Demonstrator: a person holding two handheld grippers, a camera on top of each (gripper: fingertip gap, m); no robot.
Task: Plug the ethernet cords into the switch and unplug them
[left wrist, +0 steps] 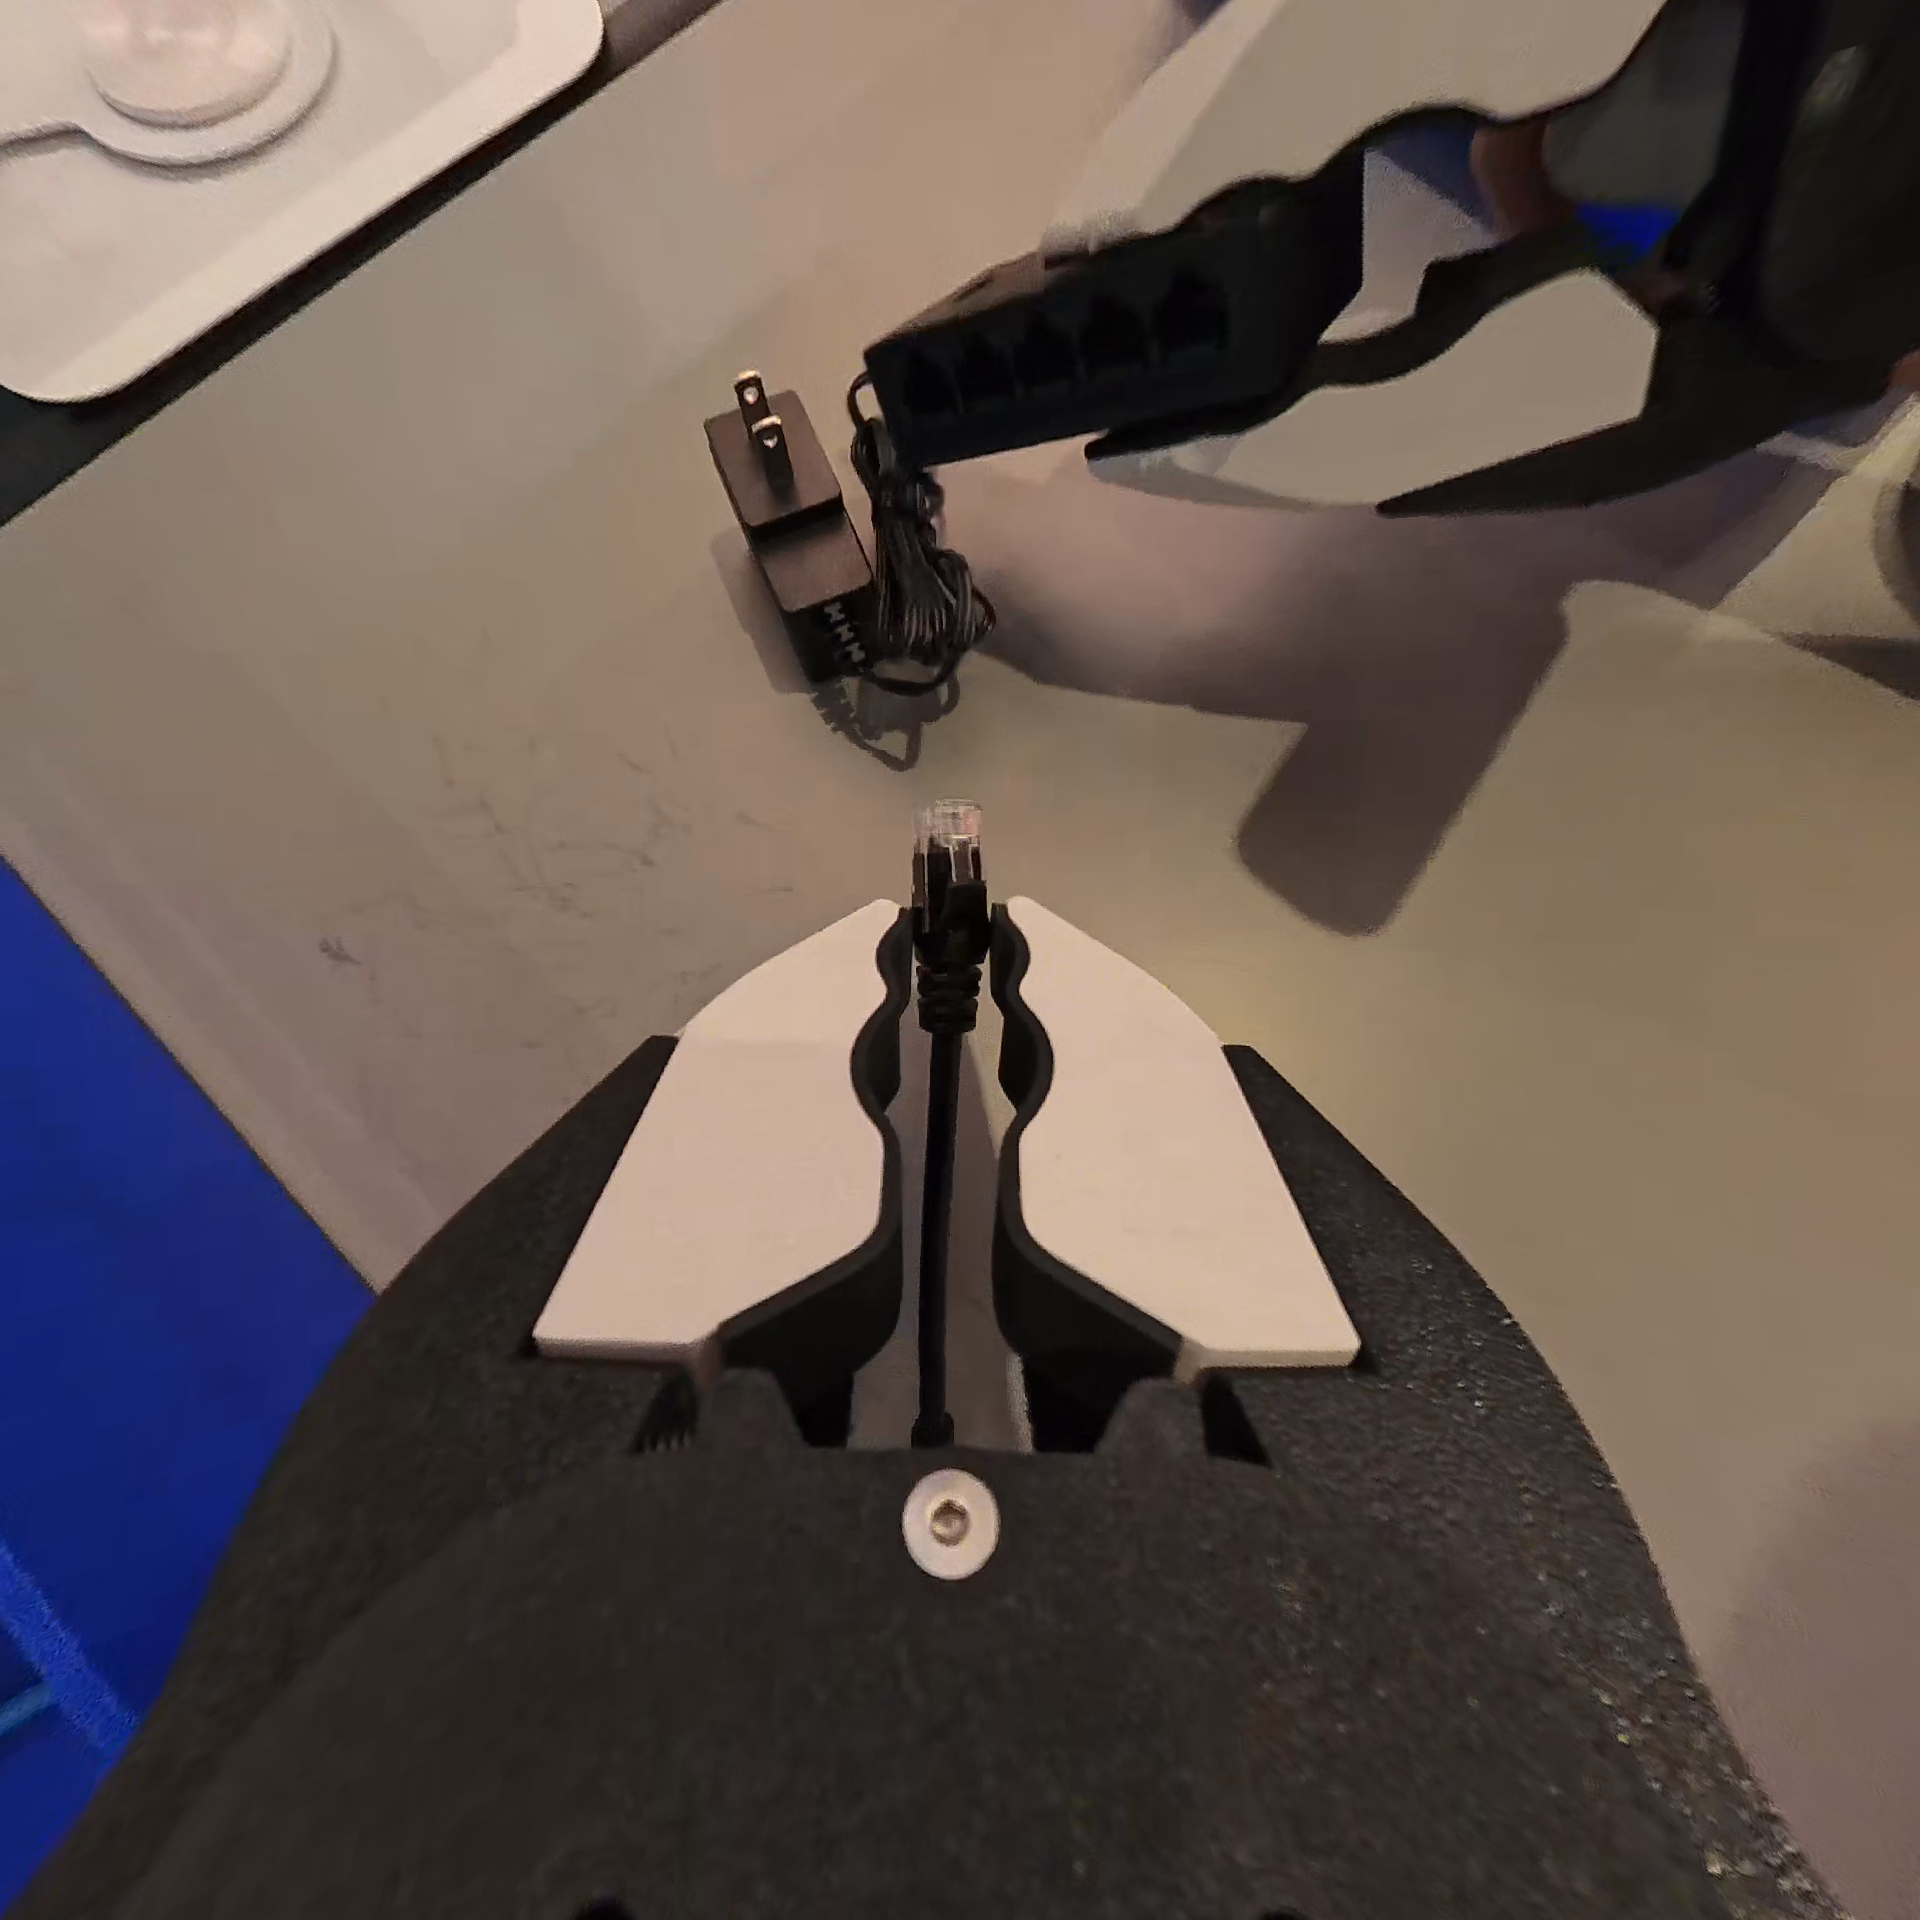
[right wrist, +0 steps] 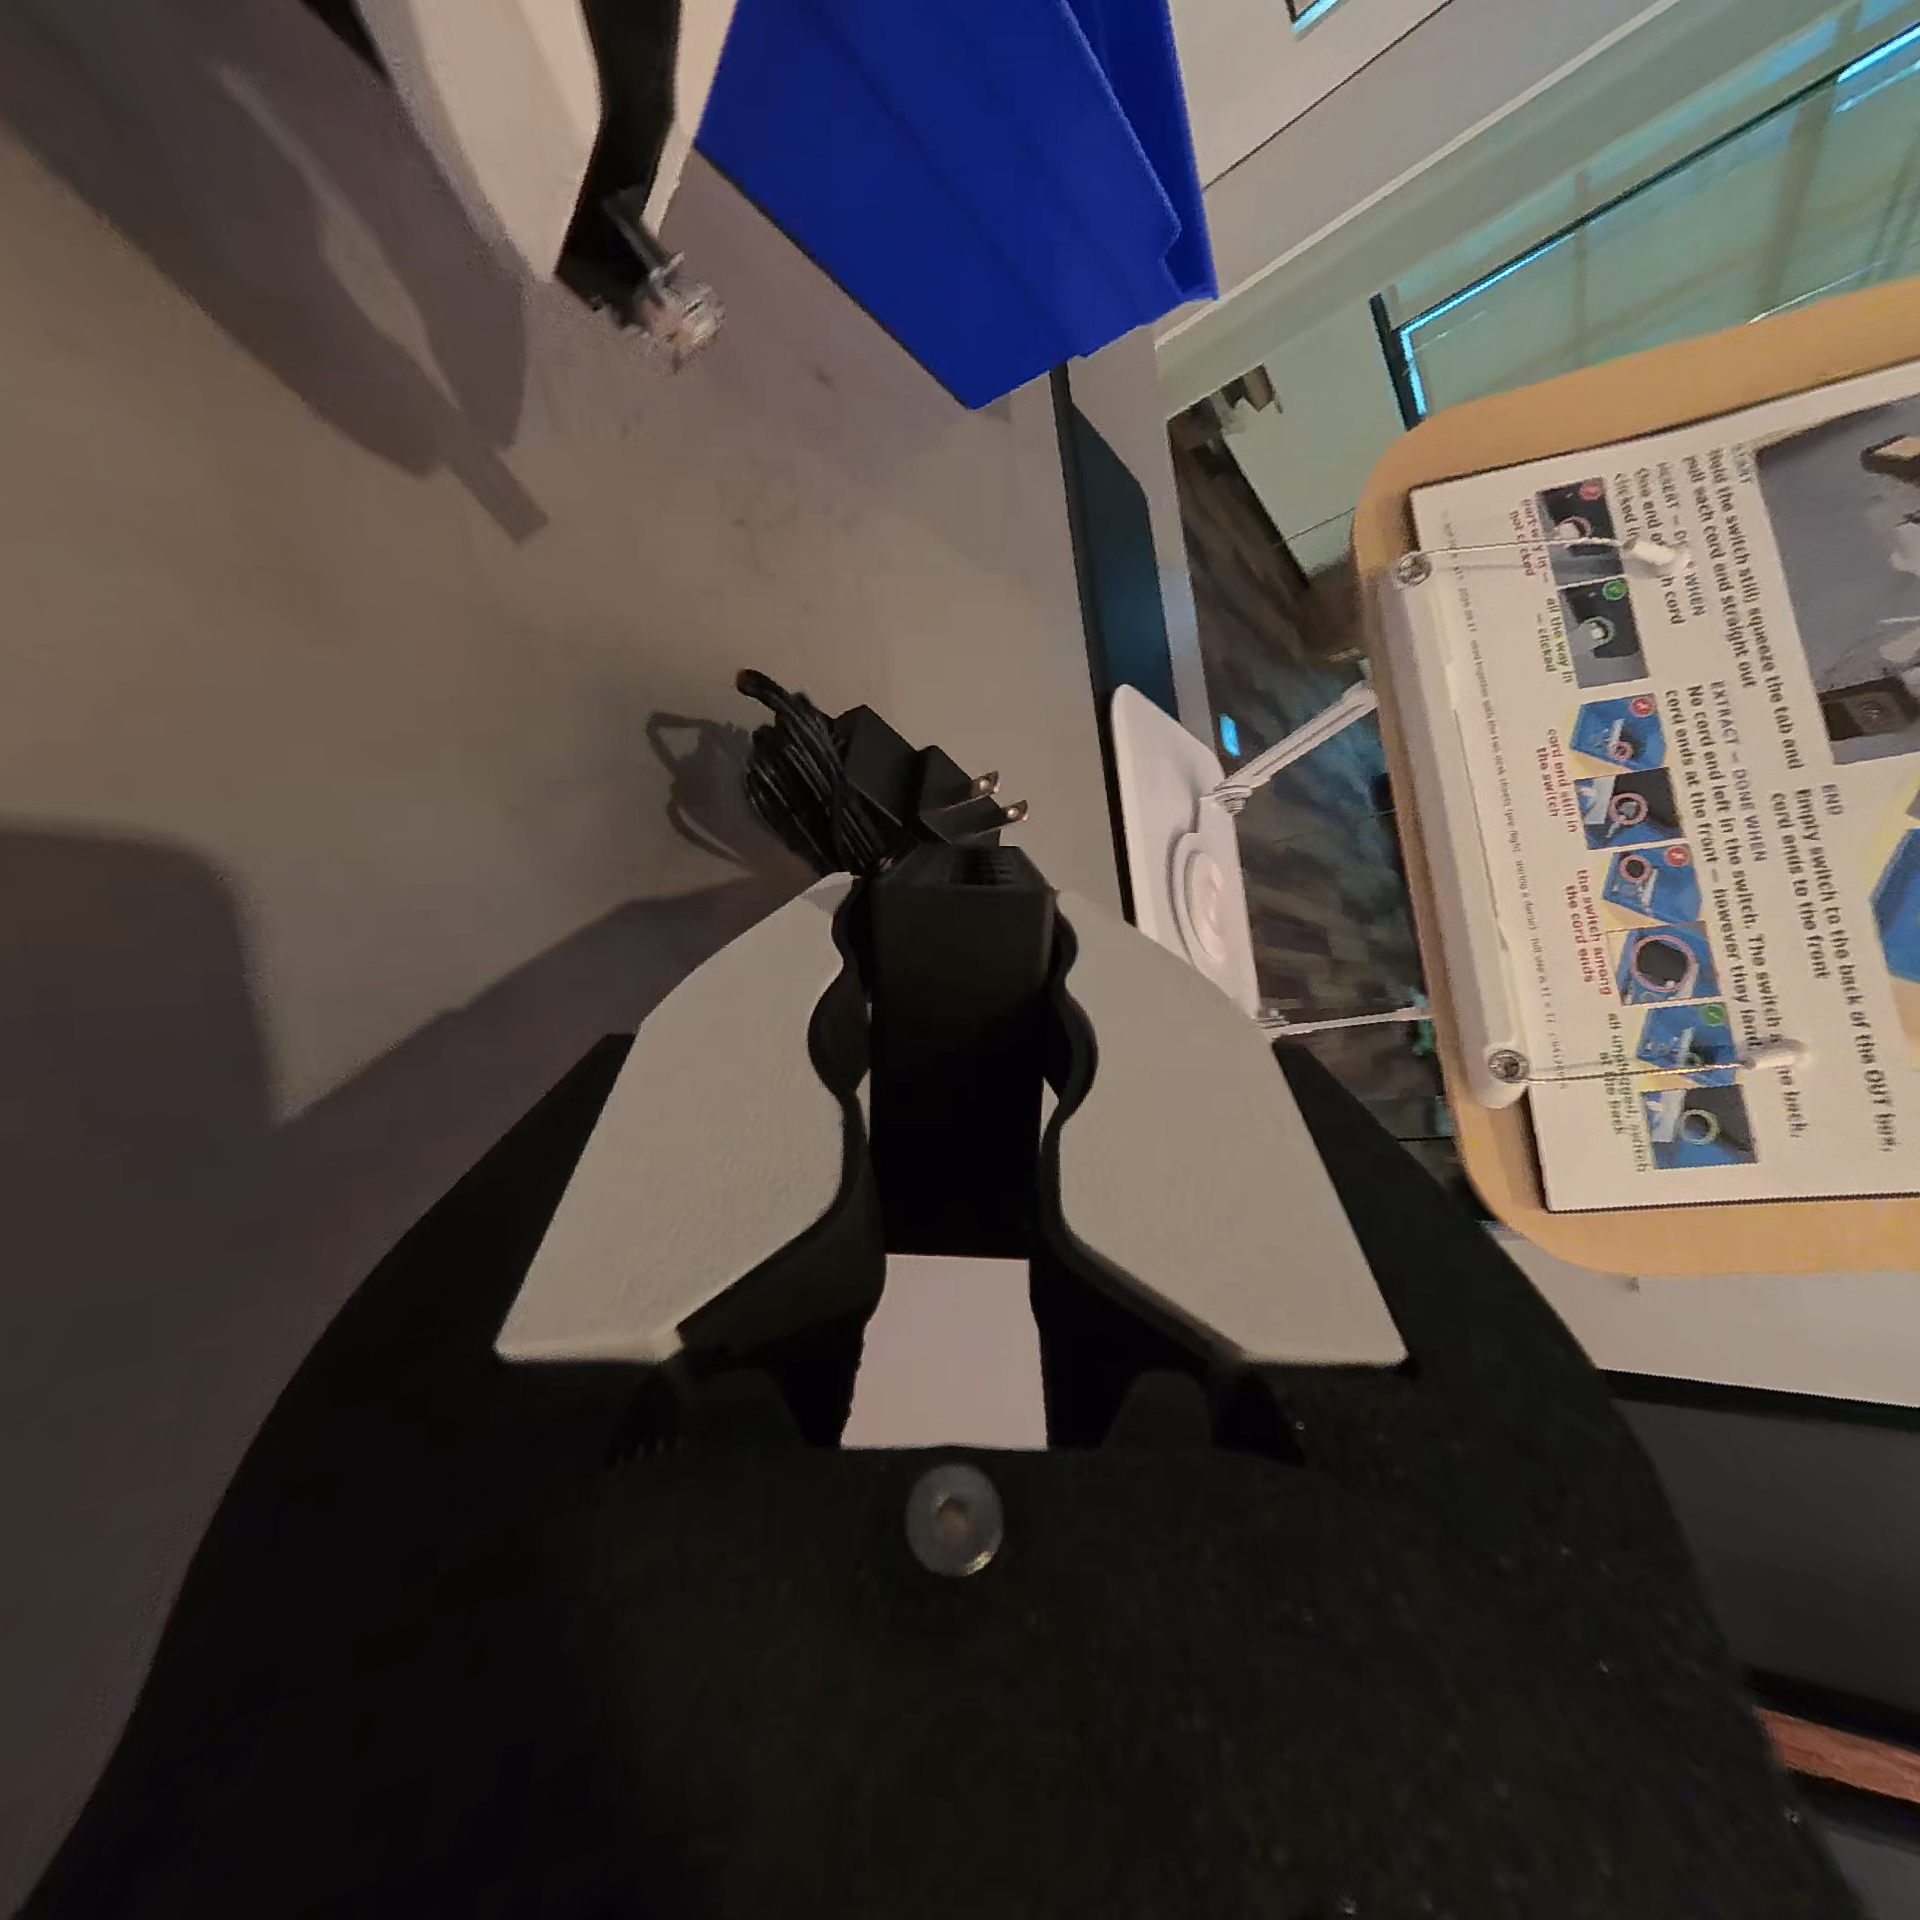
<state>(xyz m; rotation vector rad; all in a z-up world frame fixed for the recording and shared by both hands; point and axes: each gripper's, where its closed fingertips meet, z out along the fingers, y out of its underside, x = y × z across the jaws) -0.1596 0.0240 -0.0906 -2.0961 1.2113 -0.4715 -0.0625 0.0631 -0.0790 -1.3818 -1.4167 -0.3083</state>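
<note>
Two hand-held grippers loaded, plug not yet at a port.
The left hand-held gripper [left wrist: 948,914] pinches the black ethernet cord's clear-tipped plug [left wrist: 943,883]; the right hand-held gripper [right wrist: 956,935] clamps the black multi-port switch [left wrist: 1081,353]; squaring plug to port should come first.

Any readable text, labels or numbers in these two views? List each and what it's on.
Printed instruction sheet clipped to the wooden board: headings and captions in black and red beside small pictures. I won't transcribe the wording, and the finest print is too small to read.
Switch: no marking legible.
Power adapter: no marking legible.
Ethernet plug: none.
</note>
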